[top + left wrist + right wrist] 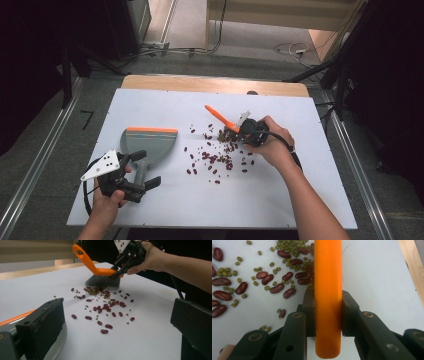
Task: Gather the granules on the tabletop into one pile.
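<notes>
- My right tongs [328,315] are clamped on the orange handle of the brush [100,275] — both pads squeeze its sides, so the bristles stay square to the stroke and don't twist as I drag.
- I hold the brush with its grey bristles down on the white worktop [300,200], at the far edge of the scatter, and the handle's looped end slants up and away; to my mind that puts the pile between the brush and the pan.
- The beans [220,155] — dark red kidney ones mixed with small green ones — lie loose in the middle of the worktop, thickest right under the bristles and thinning toward me.
- The dustpan [149,144] lies flat to the left of the beans, its orange lip on the far side, its handle pointing back at me.
- My left tongs [131,175] sit at that handle with their pads apart; in the left gripper view the pan lies beside one pad, not pinched.
- My right hand [272,142] is curled round its tool, forearm angling in from the lower right; my left hand [107,200] rests low at the near left edge.
</notes>
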Demonstrator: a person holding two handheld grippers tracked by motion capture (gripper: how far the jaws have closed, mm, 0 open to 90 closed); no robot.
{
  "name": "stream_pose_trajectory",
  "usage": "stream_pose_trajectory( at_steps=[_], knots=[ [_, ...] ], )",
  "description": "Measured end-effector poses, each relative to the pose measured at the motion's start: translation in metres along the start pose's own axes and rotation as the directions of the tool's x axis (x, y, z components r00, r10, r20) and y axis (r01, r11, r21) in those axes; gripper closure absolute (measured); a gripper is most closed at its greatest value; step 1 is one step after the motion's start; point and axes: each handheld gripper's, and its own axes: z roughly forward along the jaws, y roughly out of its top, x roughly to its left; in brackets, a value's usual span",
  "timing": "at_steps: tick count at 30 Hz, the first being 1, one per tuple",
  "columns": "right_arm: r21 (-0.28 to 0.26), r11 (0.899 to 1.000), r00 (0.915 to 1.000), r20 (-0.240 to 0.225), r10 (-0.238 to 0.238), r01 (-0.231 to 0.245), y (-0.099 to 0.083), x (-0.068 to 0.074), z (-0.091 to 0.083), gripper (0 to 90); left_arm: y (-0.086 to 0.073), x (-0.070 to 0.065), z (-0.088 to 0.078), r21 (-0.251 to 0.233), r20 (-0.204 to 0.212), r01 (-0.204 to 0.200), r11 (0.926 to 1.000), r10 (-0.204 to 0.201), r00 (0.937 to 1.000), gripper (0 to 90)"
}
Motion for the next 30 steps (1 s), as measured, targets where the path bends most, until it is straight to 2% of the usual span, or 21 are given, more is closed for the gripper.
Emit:
stream_pose_trajectory(
  at_steps=[2,6,8,11,14,16,19,24,27,30],
  knots=[
    [-0.025,0.999,0.9998,0.0,0.02,-0.02,-0.001,-0.005,-0.004,68.7,0.0,0.0,0.0,0.001,-0.001,0.0,1.0,0.0,1.0,0.0],
    [-0.048,0.999,0.9993,0.035,0.014,-0.012,0.005,-0.016,-0.005,68.7,0.0,-0.001,0.001,0.002,0.0,-0.002,1.0,0.002,1.0,0.0],
    [-0.062,0.998,0.9988,0.044,-0.02,0.023,0.012,-0.019,-0.002,68.7,0.0,0.0,0.002,0.003,0.0,-0.005,1.0,0.005,1.0,0.0],
    [-0.064,0.997,0.9966,0.071,-0.041,0.046,0.022,-0.021,0.005,68.7,0.0,0.0,0.001,0.001,-0.002,-0.003,1.0,0.003,1.0,0.0],
    [-0.062,0.993,0.992,0.086,-0.092,0.098,0.03,-0.022,0.017,68.7,0.0,0.001,0.0,-0.001,-0.002,-0.003,1.0,0.003,1.0,0.0],
    [-0.032,0.993,0.991,0.077,-0.11,0.112,0.034,-0.02,0.025,68.7,0.0,0.001,0.0,0.0,-0.001,-0.001,1.0,0.001,1.0,0.0],
    [-0.029,0.993,0.9919,0.057,-0.113,0.115,0.037,-0.017,0.029,68.7,0.0,0.0,0.0,-0.002,0.002,-0.003,1.0,0.003,1.0,0.0],
    [-0.004,0.985,0.9845,0.041,-0.171,0.171,0.035,-0.007,0.024,68.7,0.0,0.0,0.001,0.003,0.001,-0.005,1.0,0.005,1.0,0.0],
    [-0.007,0.983,0.9829,0.015,-0.183,0.184,0.031,0.0,0.018,68.7,0.0,0.0,0.001,0.002,0.0,-0.004,1.0,0.004,1.0,0.0],
    [-0.005,0.976,0.9755,0.006,-0.22,0.22,0.027,0.005,0.013,68.7,0.0,0.0,0.001,0.003,-0.002,-0.004,1.0,0.004,1.0,0.0]
  ],
)
